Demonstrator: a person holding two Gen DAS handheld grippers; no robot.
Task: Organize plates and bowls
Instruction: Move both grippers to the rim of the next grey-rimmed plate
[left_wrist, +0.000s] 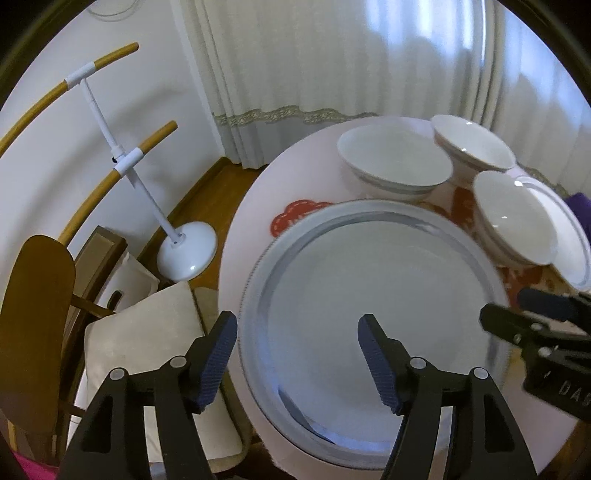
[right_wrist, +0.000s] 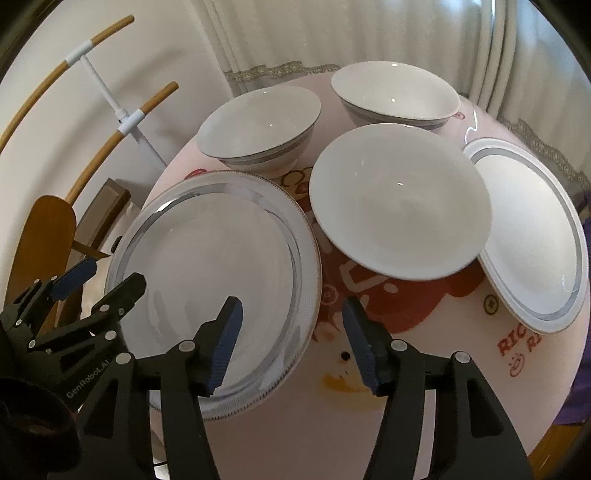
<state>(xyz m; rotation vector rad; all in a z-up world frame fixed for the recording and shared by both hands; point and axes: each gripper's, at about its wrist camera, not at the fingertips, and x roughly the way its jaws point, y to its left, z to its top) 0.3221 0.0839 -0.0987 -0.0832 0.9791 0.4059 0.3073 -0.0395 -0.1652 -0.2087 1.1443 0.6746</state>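
Note:
A large white plate (left_wrist: 369, 295) with a grey band lies flat on the near left part of the table. My left gripper (left_wrist: 299, 354) is open and straddles the plate's left rim, with its pads clear of it. My right gripper (right_wrist: 293, 343) is open too and straddles the right rim of that plate (right_wrist: 207, 266). Behind the plate stand three white bowls: one far left (right_wrist: 258, 125), one far right (right_wrist: 395, 96), one nearer (right_wrist: 399, 199). A smaller plate (right_wrist: 528, 229) lies at the right. Each gripper shows in the other's view: the left gripper (right_wrist: 103, 282), the right gripper (left_wrist: 517, 312).
The round table (right_wrist: 406, 406) has a pink cloth with red cartoon prints. Its left edge runs close to the large plate. Beyond it are a wooden chair with a cushion (left_wrist: 140, 332), a white stand on a round base (left_wrist: 186, 254) and curtains.

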